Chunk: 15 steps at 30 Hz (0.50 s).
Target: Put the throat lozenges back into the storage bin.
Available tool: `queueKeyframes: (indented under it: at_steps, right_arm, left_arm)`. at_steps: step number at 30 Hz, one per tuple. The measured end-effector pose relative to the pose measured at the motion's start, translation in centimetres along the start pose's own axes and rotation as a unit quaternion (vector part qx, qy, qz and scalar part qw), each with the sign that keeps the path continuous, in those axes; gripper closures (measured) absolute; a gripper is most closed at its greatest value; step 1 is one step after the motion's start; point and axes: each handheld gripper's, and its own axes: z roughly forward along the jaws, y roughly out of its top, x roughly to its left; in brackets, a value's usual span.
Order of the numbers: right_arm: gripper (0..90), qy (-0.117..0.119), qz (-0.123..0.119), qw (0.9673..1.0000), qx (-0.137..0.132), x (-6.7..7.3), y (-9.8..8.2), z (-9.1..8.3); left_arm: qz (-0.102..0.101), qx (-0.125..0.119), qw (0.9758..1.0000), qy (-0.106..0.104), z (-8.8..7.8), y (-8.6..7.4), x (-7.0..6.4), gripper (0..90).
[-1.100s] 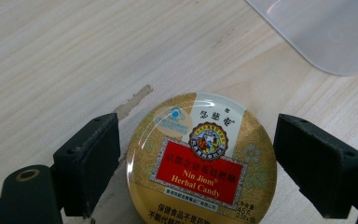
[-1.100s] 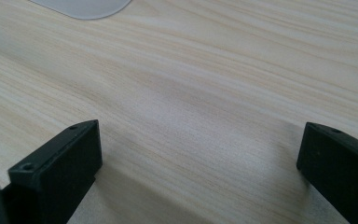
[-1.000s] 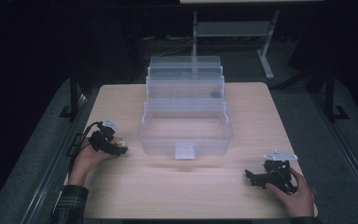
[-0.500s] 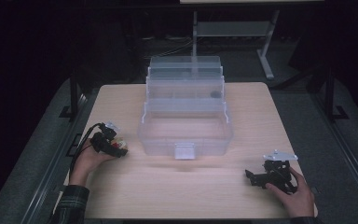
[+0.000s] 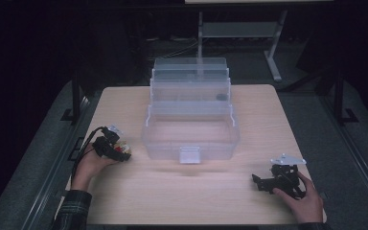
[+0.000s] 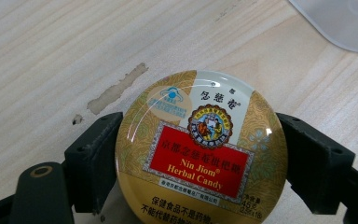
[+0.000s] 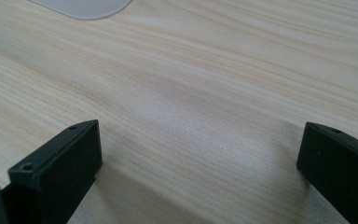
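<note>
A round gold candy tin [image 6: 200, 147] with a red label reading Nin Jiom Herbal Candy sits between the two black jaws of my left gripper [image 6: 200, 158], which is shut on its sides. From above, that left gripper [image 5: 120, 151] and the tin [image 5: 123, 149] are at the table's left side, just left of a clear plastic tiered box [image 5: 190, 129]. My right gripper [image 5: 261, 184] rests low over the table at the front right, and in its own view the right gripper [image 7: 200, 163] has its jaws wide apart over bare wood.
The clear box stands open in the table's middle, its stepped trays [image 5: 190, 76] rising toward the back; a small dark item [image 5: 220, 97] lies in an upper tray. A pale scuff mark [image 6: 116, 88] runs across the wood beside the tin. The wooden table [image 5: 139, 191] ends near both hands.
My left gripper has shifted slightly right and toward the front with the tin. The right gripper has stayed in place.
</note>
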Motion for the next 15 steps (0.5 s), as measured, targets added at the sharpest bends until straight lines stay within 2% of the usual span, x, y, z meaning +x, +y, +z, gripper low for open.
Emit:
queueKeyframes:
  at_steps: [15]
  right_arm:
    - [0.0, 0.0, 0.0, 1.0, 0.0, 0.0, 0.0, 0.0]
  left_arm:
    - [-0.008, -0.001, 0.9999, -0.01, -0.53, 0.16, 0.04, 19.4]
